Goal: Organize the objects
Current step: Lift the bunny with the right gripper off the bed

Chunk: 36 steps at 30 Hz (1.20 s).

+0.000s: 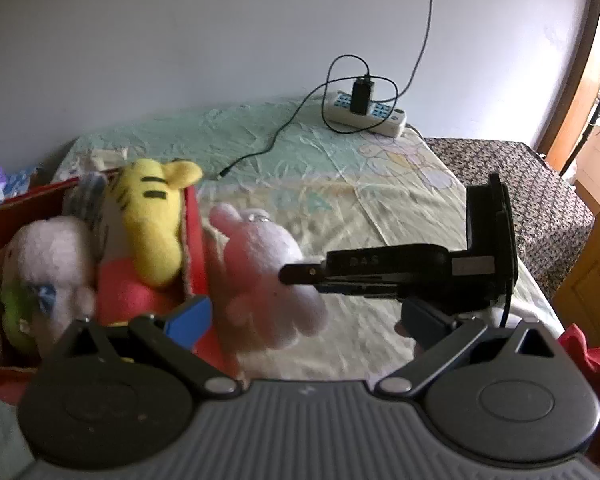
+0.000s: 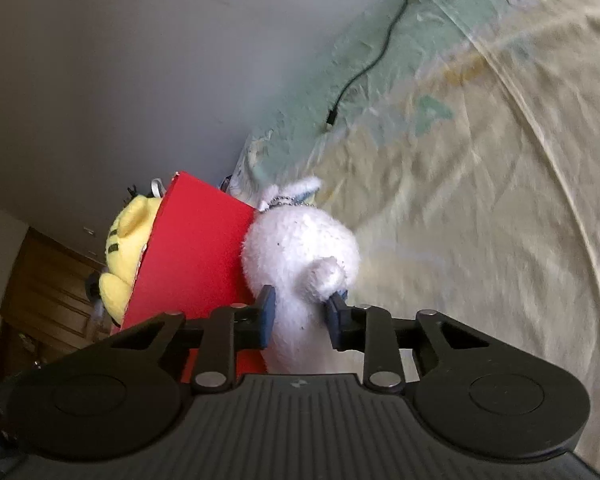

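A red box (image 1: 196,248) stands at the left of the bed and holds several plush toys, among them a yellow striped one (image 1: 152,220) and a white one (image 1: 56,260). My right gripper (image 2: 300,312) is shut on a white plush rabbit (image 2: 300,252) with a ball chain, held just outside the box's red wall (image 2: 196,256). In the left wrist view the rabbit (image 1: 260,276) hangs right of the box, with the right gripper's body (image 1: 420,272) behind it. My left gripper (image 1: 304,316) is open and empty, its blue pads (image 1: 192,316) wide apart.
The bed has a pale green and yellow sheet (image 1: 340,184). A white power strip (image 1: 364,114) with a black charger and a loose black cable (image 1: 268,148) lies at the far side by the wall. A dark patterned cover (image 1: 540,200) lies to the right.
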{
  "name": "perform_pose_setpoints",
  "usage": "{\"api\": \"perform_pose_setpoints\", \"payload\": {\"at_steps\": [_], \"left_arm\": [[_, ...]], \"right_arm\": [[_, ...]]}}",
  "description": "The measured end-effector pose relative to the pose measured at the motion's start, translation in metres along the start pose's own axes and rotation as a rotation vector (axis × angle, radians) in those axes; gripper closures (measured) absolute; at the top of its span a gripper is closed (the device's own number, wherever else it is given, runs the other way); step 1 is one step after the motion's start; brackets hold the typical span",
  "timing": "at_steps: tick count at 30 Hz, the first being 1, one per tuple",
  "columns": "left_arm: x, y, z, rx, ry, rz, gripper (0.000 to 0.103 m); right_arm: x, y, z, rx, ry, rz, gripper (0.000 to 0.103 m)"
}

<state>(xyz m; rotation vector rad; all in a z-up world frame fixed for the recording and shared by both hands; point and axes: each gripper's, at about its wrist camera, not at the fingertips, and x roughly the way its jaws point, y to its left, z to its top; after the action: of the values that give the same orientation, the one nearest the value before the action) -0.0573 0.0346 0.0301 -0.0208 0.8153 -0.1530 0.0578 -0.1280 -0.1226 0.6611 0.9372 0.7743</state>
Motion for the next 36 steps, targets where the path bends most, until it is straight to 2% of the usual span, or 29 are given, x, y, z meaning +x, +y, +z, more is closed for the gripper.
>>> {"api": "perform_pose_setpoints", "payload": {"at_steps": [7,12,17,20,23,25,29,36], "left_arm": [[0.016,-0.016,0.000,0.036,0.028,-0.060,0.002],[0.028,-0.025,-0.003,0.054,0.057,-0.124,0.002],[0.039,-0.033,-0.010,0.062,0.098,-0.172,0.002],[0.042,-0.036,-0.015,0.066,0.114,-0.194,0.002],[0.044,-0.036,-0.019,0.064,0.127,-0.204,0.002],[0.044,-0.034,-0.022,0.058,0.136,-0.195,0.002],[0.041,-0.023,-0.030,0.032,0.155,-0.180,0.002],[0.029,0.000,-0.046,-0.032,0.180,-0.149,0.002]], "right_arm": [[-0.050,0.002,0.000,-0.095,-0.063,-0.048,0.080],[-0.101,-0.003,-0.001,-0.182,-0.103,-0.146,0.080],[-0.121,0.004,-0.007,-0.344,-0.082,-0.240,0.080],[-0.115,0.009,-0.015,-0.427,-0.039,-0.270,0.079],[-0.107,0.016,-0.028,-0.489,0.002,-0.254,0.079],[-0.103,0.021,-0.031,-0.495,0.015,-0.213,0.076],[-0.093,0.019,-0.028,-0.382,0.069,-0.073,0.076],[-0.067,0.010,-0.034,-0.178,0.151,0.042,0.076]]}}
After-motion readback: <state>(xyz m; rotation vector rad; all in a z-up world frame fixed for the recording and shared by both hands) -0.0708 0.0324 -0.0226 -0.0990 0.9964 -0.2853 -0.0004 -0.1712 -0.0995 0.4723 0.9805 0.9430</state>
